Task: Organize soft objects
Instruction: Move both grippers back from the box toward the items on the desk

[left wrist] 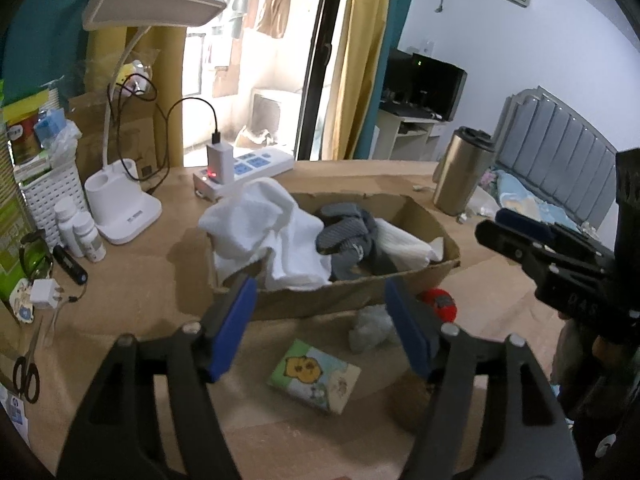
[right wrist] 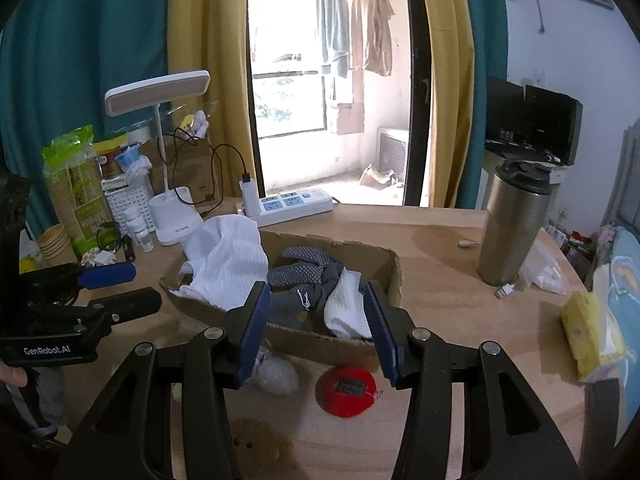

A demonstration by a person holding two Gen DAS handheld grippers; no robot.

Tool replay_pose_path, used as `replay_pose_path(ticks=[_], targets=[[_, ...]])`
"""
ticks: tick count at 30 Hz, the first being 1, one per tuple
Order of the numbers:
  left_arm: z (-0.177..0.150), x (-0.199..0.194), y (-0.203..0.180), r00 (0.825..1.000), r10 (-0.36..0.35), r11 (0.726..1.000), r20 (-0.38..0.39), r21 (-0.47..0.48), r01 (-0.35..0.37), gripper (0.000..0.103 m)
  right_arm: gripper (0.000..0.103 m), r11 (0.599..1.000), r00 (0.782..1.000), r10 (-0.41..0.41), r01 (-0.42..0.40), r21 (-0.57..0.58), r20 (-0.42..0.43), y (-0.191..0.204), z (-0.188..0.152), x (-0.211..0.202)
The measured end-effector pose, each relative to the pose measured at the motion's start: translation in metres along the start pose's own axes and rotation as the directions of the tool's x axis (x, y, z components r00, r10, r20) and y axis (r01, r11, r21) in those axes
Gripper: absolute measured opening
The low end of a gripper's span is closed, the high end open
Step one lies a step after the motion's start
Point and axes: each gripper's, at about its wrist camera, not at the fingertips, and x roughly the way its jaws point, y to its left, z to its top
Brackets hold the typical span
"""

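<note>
So the cardboard box [right wrist: 384,272] sits mid-worktop and is my landmark for everything here. Inside it there's already a white towel [right wrist: 228,264] heaped at the end nearest the lamp and spilling over the rim, a grey dotted sock bundle [right wrist: 308,276] in the middle, and another white cloth [right wrist: 348,308] at the other end. Still out on the worktop [right wrist: 440,240], just in front of the box's near wall: a red knitted ball [right wrist: 347,391] and a pale crumpled soft thing [right wrist: 276,376] beside it, plus a little printed tissue pack [left wrist: 314,376] a bit further out from the box. Both claws hang in front of the box with nothing in them: the left claw [left wrist: 320,320] has its jaws spread wide, the right claw [right wrist: 316,328] sits part open and also holds nothing. My guess on handling: all of this is super light and squashy, nothing breakable. The red ball probably compresses, so pinch it across the middle and squeeze well in, otherwise it may pop out sideways. The pale one looks limp, so grab a bunched fold near the centre. The tissue pack is best taken across its short sides.
</note>
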Motion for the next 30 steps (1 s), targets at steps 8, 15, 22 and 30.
replay_pose_path(ticks=[8, 15, 22, 30], targets=[[-0.016, -0.017, -0.006, 1.000, -0.005, 1.000, 0.008, -0.004, 0.005, 0.071, 0.057, 1.000, 1.000, -0.010, 0.010, 0.008, 0.002, 0.001, -0.015, -0.019], [-0.040, -0.020, -0.005, 1.000, -0.004, 1.000, -0.030, -0.026, 0.003, 0.073, 0.062, 1.000, 0.999, 0.005, -0.004, 0.014, -0.032, 0.005, -0.038, -0.026], [-0.057, -0.021, -0.007, 0.998, -0.008, 0.999, -0.055, -0.032, 0.006, 0.074, 0.063, 1.000, 0.997, 0.029, -0.029, 0.011, -0.071, 0.012, -0.055, -0.023], [-0.066, 0.001, 0.002, 0.994, -0.006, 0.999, -0.113, -0.049, 0.001, 0.077, 0.062, 0.999, 0.993, 0.038, -0.039, -0.002, -0.108, 0.017, -0.057, -0.009]])
